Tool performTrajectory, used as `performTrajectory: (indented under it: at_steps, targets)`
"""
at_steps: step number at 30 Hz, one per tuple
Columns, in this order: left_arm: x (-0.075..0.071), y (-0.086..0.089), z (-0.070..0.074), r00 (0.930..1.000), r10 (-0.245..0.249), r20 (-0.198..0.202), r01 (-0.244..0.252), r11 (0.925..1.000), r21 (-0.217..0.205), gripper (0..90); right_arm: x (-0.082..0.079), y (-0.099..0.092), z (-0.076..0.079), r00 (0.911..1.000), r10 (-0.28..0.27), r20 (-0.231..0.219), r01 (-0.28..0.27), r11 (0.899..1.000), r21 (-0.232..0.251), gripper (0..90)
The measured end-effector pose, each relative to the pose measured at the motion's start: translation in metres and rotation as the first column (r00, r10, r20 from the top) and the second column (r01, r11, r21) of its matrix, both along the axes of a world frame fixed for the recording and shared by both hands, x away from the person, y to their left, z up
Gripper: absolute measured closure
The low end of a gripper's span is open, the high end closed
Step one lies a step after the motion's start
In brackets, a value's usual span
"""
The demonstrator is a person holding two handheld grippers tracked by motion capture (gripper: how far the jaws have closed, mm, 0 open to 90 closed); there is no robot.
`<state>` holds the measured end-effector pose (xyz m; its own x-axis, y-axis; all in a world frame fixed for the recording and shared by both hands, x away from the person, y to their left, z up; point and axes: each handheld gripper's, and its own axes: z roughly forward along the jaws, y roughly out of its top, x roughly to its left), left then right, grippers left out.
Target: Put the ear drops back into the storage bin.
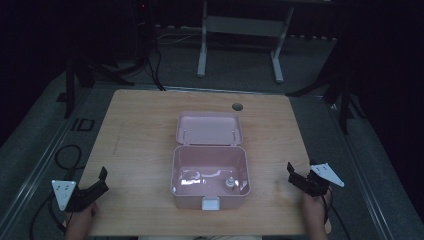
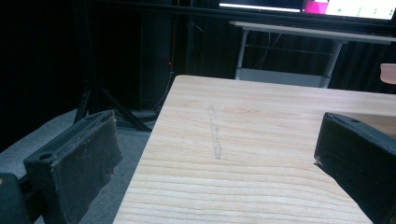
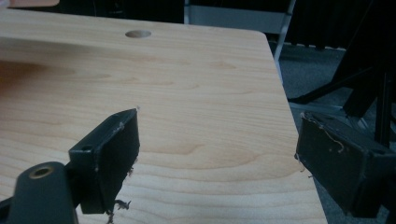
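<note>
Only the open pink box [image 1: 210, 170] stood mid-surface [image 1: 140, 145], its raised lid [image 1: 209, 128] blocking the far side; left and right lay free.

The table [image 1: 140, 130] is pale wood with a fine straight grain, smooth and matt, with a faint scuff line along its left part. The open box [image 1: 210, 172] looks like pink plastic, smooth and glossy, its inside catching bright reflections. The left tongs [image 2: 215, 154] have matt black pads, rough and worn at the edges. The right tongs [image 3: 217, 158] show the same dull black, with frayed threads hanging off
</note>
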<state>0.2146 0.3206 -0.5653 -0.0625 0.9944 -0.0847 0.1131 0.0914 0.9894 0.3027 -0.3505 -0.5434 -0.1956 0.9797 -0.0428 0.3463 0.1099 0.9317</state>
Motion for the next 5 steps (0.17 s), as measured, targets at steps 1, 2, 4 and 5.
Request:
performTrajectory:
  at_steps: [1, 2, 4, 5]
  targets:
    - [0.0000, 0.0000, 0.0000, 1.0000, 0.000, 0.000, 0.000, 1.0000, 0.000, 0.4, 0.0002, 0.0001, -0.0005, 1.0000, 0.000, 0.000, 0.000, 1.000, -0.001, 13.2]
    - [0.0000, 0.0001, 0.0000, 1.0000, 0.002, -0.001, -0.002, 1.0000, 0.000, 0.4, 0.0006, 0.0005, -0.0009, 1.0000, 0.000, -0.005, 0.000, 1.000, -0.008, 13.1]
    - [0.0002, 0.0002, 0.0001, 1.0000, 0.002, -0.002, -0.002, 1.0000, 0.000, 0.4, 0.0012, 0.0014, -0.0014, 0.9999, 0.000, -0.012, 0.000, 1.000, -0.012, 13.2]
    - [0.0002, 0.0002, 0.0001, 1.0000, 0.002, -0.002, -0.002, 1.0000, 0.000, 0.4, 0.0012, 0.0014, -0.0014, 0.9999, 0.000, -0.012, 0.000, 1.000, -0.012, 13.2]
